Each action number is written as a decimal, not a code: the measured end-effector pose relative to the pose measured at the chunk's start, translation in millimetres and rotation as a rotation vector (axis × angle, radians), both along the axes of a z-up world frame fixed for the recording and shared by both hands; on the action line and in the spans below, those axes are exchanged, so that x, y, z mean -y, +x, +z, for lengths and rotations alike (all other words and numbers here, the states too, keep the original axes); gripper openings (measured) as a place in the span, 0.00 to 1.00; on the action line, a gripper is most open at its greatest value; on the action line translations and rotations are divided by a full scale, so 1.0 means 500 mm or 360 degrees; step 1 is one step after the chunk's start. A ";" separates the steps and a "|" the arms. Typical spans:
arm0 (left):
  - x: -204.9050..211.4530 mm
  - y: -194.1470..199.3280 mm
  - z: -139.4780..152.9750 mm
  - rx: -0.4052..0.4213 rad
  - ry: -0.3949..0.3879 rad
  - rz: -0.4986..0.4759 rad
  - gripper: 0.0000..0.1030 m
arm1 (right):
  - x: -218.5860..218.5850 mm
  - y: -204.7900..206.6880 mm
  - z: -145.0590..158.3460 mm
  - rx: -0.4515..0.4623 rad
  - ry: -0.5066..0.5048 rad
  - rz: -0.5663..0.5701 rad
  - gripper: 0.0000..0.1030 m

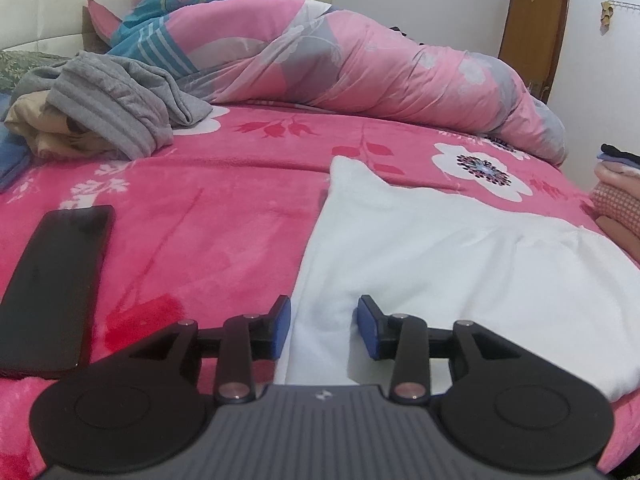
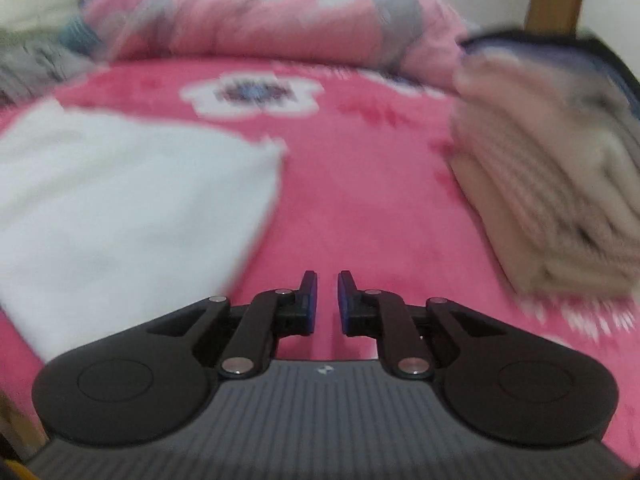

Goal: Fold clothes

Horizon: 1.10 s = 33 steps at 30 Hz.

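Clothes lie spread over a bed covered by a bright pink fleece blanket [image 1: 208, 240] printed with white flowers. A flat white garment [image 1: 440, 248] occupies the lower centre and right of the left wrist view. The left gripper [image 1: 324, 330] hovers at its near edge with its blue-padded jaws apart, white cloth lying between them but not pinched. A black smartphone [image 1: 52, 288] rests on the blanket at the lower left. A crumpled heap of grey ribbed and beige clothing [image 1: 104, 108] sits at the upper left, and a rolled pink floral quilt [image 1: 360, 60] runs across the top.

In the blurred right wrist view, the right gripper [image 2: 327, 300] hangs over bare blanket with its jaws nearly together, holding nothing. A stack of folded clothes [image 2: 560, 184], beige checked below and dark on top, stands at the right.
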<state>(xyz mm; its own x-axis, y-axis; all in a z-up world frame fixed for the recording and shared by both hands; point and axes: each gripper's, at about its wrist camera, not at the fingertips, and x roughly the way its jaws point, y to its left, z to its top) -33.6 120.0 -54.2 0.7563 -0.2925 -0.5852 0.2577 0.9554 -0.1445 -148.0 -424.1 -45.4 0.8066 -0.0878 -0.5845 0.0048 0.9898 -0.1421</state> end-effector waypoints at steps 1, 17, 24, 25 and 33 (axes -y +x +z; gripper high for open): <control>0.001 -0.001 0.000 0.0001 0.0007 0.0004 0.38 | -0.020 0.019 0.003 0.0032 -0.0014 0.0065 0.10; -0.015 -0.017 0.020 0.0090 0.0058 0.0009 0.42 | 0.013 0.029 0.028 -0.0004 0.0007 -0.0111 0.10; -0.050 -0.088 0.062 0.0208 0.0041 0.0060 0.42 | -0.205 0.048 0.048 0.0017 0.0150 0.0513 0.08; -0.053 -0.095 0.063 0.0209 0.0036 0.0053 0.42 | -0.221 0.038 0.033 -0.0033 0.0141 0.0555 0.08; -0.119 -0.160 0.069 0.0122 -0.0177 0.0057 0.43 | -0.077 -0.165 -0.006 -0.0217 0.0144 0.0007 0.11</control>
<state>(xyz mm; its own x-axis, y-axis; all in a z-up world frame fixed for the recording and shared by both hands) -113.5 179.3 -19.7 0.8088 -0.3242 -0.4906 0.2379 0.9434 -0.2311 -230.4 -385.5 -48.3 0.7197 -0.0264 -0.6938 -0.0130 0.9986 -0.0515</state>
